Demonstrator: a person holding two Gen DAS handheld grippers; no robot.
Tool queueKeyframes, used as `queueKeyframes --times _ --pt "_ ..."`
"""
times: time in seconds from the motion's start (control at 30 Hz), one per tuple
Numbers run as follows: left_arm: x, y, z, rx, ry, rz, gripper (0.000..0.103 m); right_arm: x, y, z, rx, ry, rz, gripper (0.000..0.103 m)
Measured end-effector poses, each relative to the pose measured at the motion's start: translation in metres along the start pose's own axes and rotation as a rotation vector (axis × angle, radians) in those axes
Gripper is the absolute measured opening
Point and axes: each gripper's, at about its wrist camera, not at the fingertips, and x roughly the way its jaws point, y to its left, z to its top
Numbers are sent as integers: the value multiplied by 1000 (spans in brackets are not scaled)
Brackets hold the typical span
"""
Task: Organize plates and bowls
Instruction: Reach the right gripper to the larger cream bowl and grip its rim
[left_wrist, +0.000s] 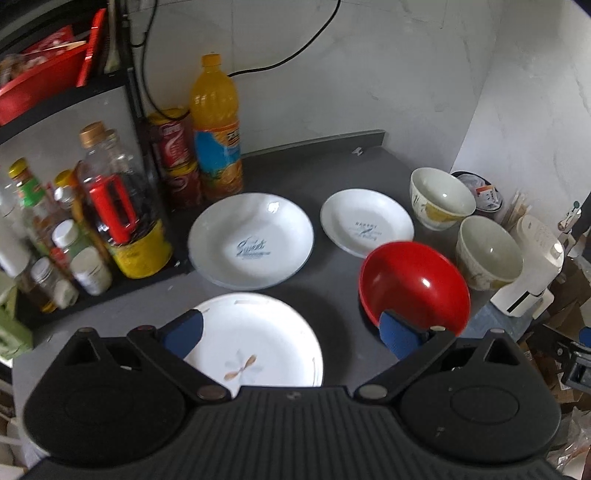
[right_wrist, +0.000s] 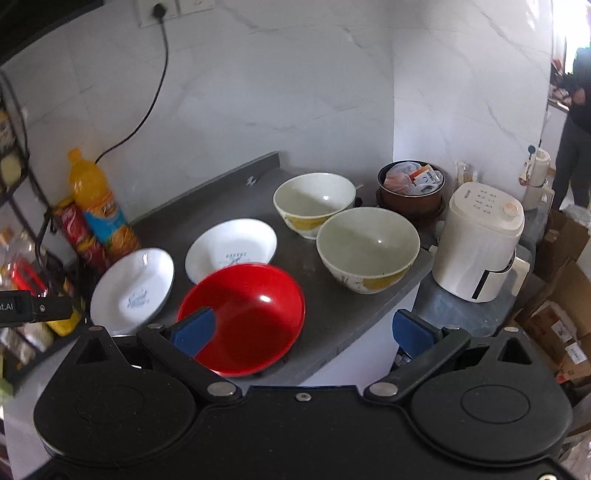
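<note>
On the grey counter lie a flower-patterned white plate, a large white plate with blue lettering and a smaller lettered white plate. A red bowl sits near the front edge. Two cream bowls with yellow patterns stand upright at the right. My left gripper hangs open above the flower plate, holding nothing. My right gripper is open too, its left finger over the red bowl's near rim.
An orange drink bottle, red cans and a rack of bottles crowd the left. A white appliance and a brown pot stand at the right. The counter drops off at the right front; boxes lie below. A person stands far right.
</note>
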Motion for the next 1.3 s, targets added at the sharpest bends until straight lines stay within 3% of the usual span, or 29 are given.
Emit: queueKeyframes --times 0.17,0.6,1.1,1.3 --pt "14 -6 22 13 -7 -69 101 8 -5 8 16 -4 -20 103" --pt "54 -47 51 63 47 -100 101 31 -49 18 87 30 -38 103" --pt "101 -104 71 47 118 -67 101 74 -113 24 149 55 15 103" --pt "120 -136 79 70 125 -73 100 96 -134 23 191 80 62 91"
